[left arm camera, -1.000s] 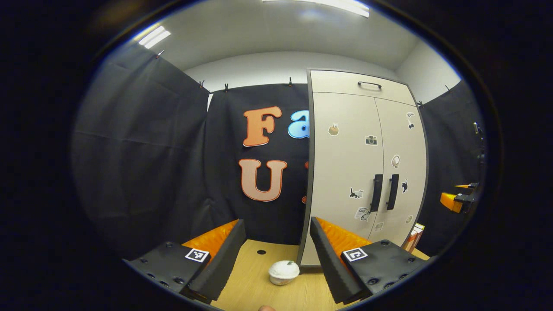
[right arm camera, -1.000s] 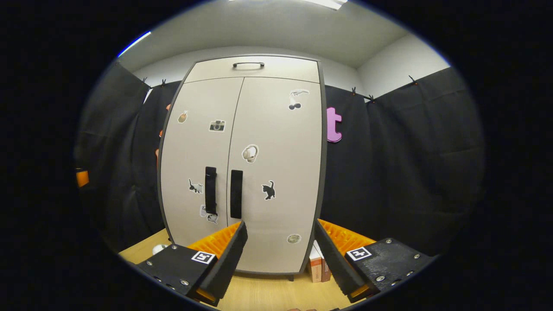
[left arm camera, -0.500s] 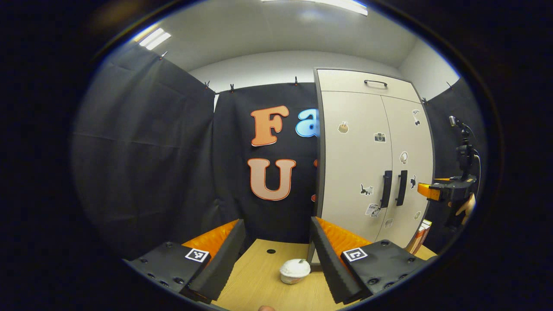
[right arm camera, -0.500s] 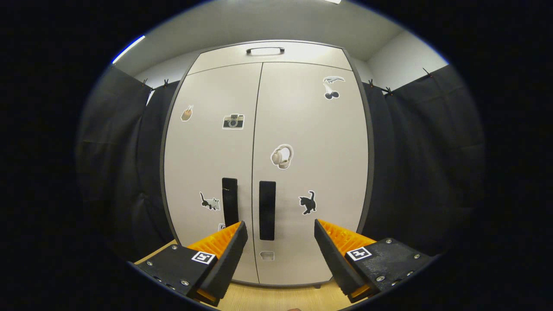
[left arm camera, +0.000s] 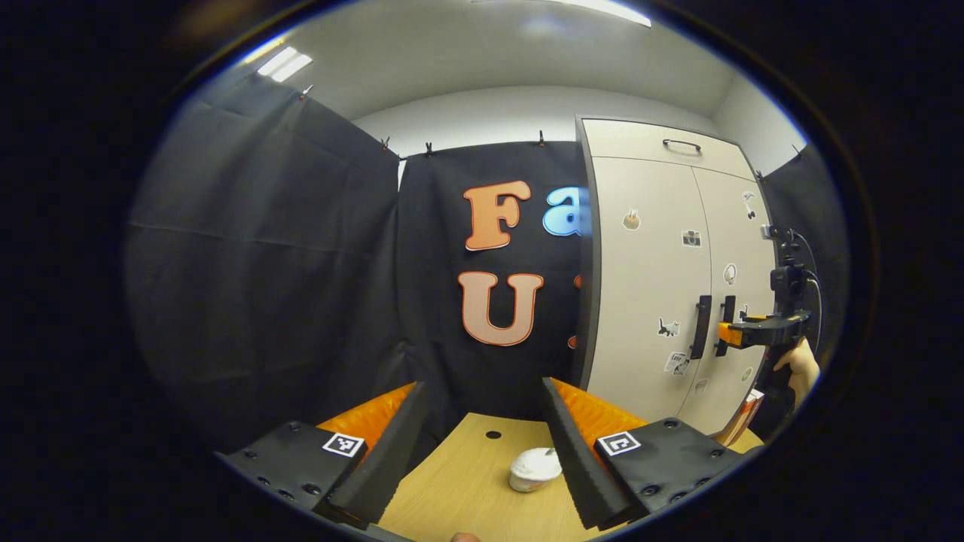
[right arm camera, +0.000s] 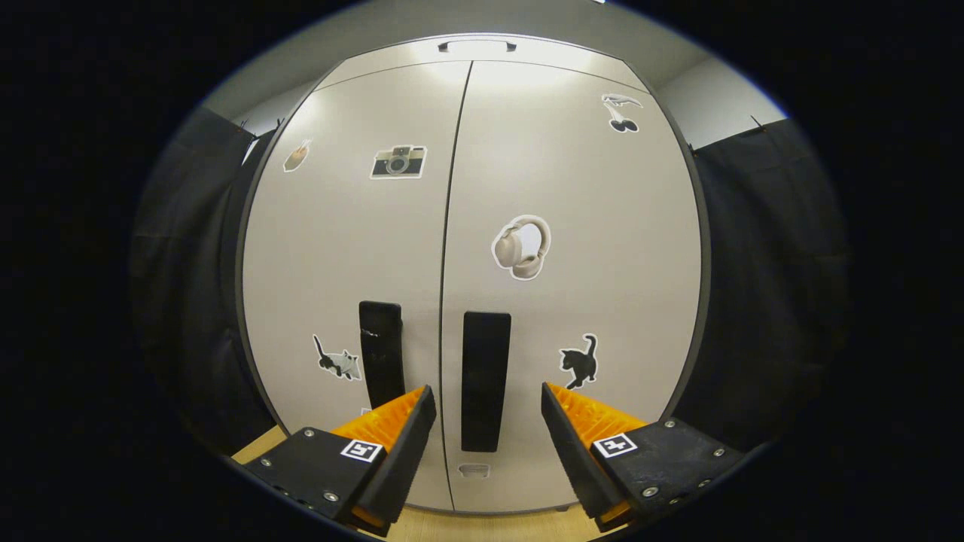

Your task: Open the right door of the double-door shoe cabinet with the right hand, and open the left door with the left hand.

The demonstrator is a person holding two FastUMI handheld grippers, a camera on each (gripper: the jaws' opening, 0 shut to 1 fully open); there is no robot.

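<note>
While the right gripper (right arm camera: 486, 406) faces the shoe cabinet (right arm camera: 602, 226) square on, its fingers stand spread apart, holding nothing. Right door handle (right arm camera: 483, 380), a dark upright bar, lines up in the gap between the fingers; whether they reach it or fall short, cannot tell. Left door handle (right arm camera: 379, 354) sits just beside it, across the centre seam. Both doors, right door (right arm camera: 572, 188) and left door (right arm camera: 346, 226), lie flush and closed. Stickers on the fronts: headphones (right arm camera: 521, 248), black cat (right arm camera: 579, 361), cherries (right arm camera: 622, 112) on the right door; camera (right arm camera: 398, 161) and a pale cat (right arm camera: 336, 360) on the left door. Top panel carries a small handle (right arm camera: 477, 44).

Left gripper (left arm camera: 482, 433) is likewise released, fingers wide, over a wooden tabletop (left arm camera: 459, 489). Small white cup (left arm camera: 535, 470) rests on the table, near its right finger. Cabinet stands well off to that gripper's right, seen at an angle, doors closed. From the left gripper view the right gripper shows far off in front of the door handles, a person's hand (left arm camera: 801, 372) gripping it from below. Black cloth hangs behind and to the left. Book-like items (left arm camera: 739, 421) stand at the cabinet's far lower corner.
</note>
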